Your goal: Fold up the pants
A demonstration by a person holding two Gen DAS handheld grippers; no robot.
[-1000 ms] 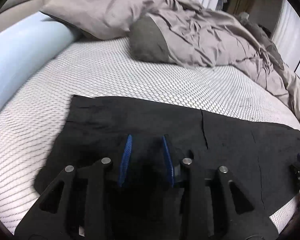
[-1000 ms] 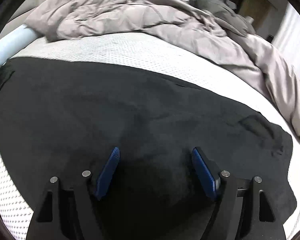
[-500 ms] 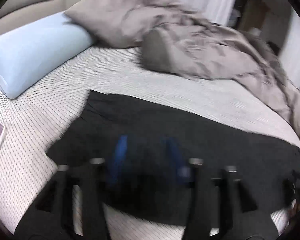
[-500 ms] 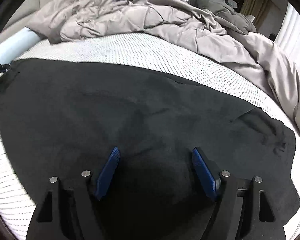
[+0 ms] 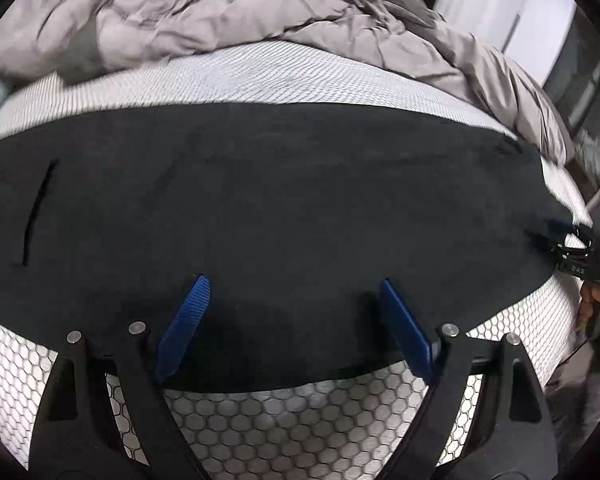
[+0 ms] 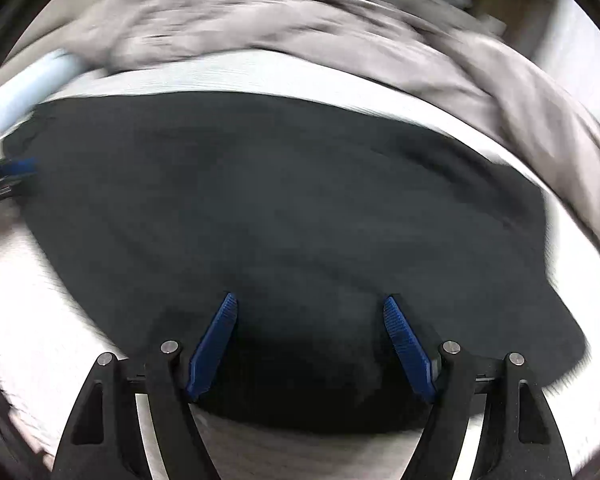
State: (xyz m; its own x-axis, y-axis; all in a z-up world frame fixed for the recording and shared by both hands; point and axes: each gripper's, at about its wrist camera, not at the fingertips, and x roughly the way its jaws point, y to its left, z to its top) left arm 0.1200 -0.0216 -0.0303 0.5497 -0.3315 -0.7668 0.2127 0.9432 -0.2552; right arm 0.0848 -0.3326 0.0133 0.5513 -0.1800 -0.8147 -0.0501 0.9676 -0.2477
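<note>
You are holding the left gripper (image 5: 292, 312) over the near edge of the black pants (image 5: 268, 208), its blue pads (image 5: 186, 320) standing wide apart with nothing between them but cloth lying flat below. The pants are lying spread across the honeycomb-patterned mattress (image 5: 300, 432), stretching from 9 o'clock to 3 o'clock in the left wrist view. At 3 o'clock there, your right gripper (image 5: 572, 252) is sitting at the far end of the pants.

In the right wrist view, which is blurring heavily, the right gripper (image 6: 310, 340) is also showing its fingers spread apart above the pants (image 6: 284, 216), gripping nothing. A rumpled grey duvet (image 5: 228, 12) is piling up at 12 o'clock, beyond the pants.
</note>
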